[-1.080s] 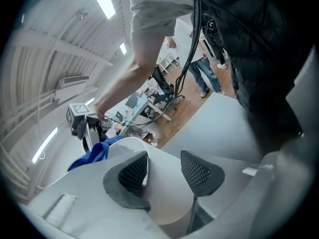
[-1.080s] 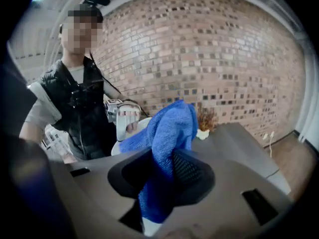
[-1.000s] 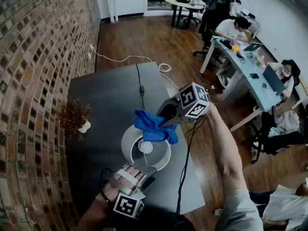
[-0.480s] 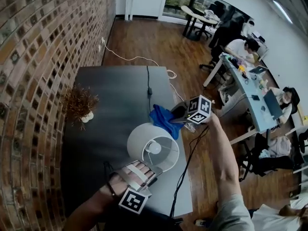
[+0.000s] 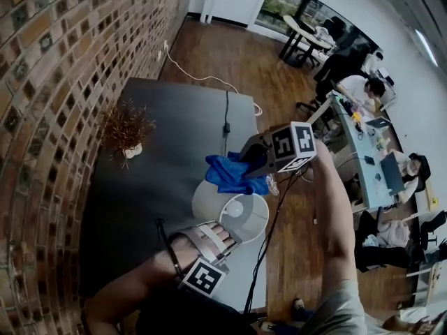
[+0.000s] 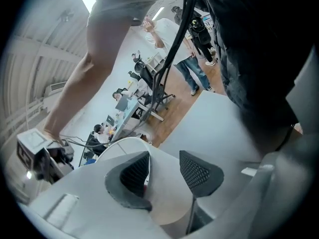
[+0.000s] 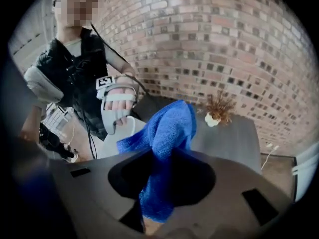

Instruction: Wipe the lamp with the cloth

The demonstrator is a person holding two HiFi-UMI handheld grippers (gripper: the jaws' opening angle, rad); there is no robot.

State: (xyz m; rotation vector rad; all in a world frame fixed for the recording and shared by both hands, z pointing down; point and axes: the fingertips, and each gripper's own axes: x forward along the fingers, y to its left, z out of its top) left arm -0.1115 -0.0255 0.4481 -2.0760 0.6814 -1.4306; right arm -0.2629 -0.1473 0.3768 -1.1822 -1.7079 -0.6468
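Right tongs are clamping together on the blue cloth. The cloth is bunching out between the jaws and draping over the far rim of the lamp shade, as the head view shows. The white lamp is standing on the dark bench, near its right edge, shade opening upward.

Left tongs are standing partly apart, with the near rim of the shade between the jaws. Whether the pads are pressing on it cannot be confirmed. A small dried plant is sitting well apart from the lamp, beside the brick wall. A black cable is running across the bench behind the lamp.
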